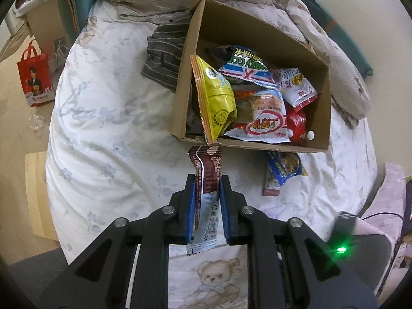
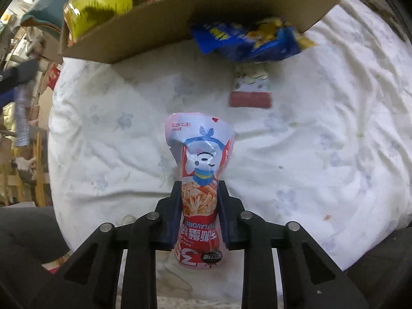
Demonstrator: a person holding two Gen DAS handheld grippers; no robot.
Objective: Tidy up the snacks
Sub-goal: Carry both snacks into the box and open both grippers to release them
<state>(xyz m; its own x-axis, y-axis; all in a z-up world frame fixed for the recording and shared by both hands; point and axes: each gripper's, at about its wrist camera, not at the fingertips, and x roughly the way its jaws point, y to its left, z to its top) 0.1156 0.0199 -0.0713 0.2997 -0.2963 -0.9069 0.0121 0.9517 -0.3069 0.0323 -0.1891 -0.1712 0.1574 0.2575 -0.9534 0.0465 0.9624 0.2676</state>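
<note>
My left gripper (image 1: pixel 207 180) is clamped on a long brown and white foil snack sachet (image 1: pixel 206 193), whose far end reaches the near wall of the open brown cardboard box (image 1: pixel 257 147) of snack packets just ahead. My right gripper (image 2: pixel 198 185) is clamped on a pink and red plastic snack pouch (image 2: pixel 199 180) above the white floral bed quilt (image 2: pixel 322 141). Ahead and slightly right of it, a blue and yellow crisp packet (image 2: pixel 247 42) lies against the box.

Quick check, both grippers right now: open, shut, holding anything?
Left gripper: shut on a brown and white snack packet.
Right gripper: shut on a pink snack packet.
</note>
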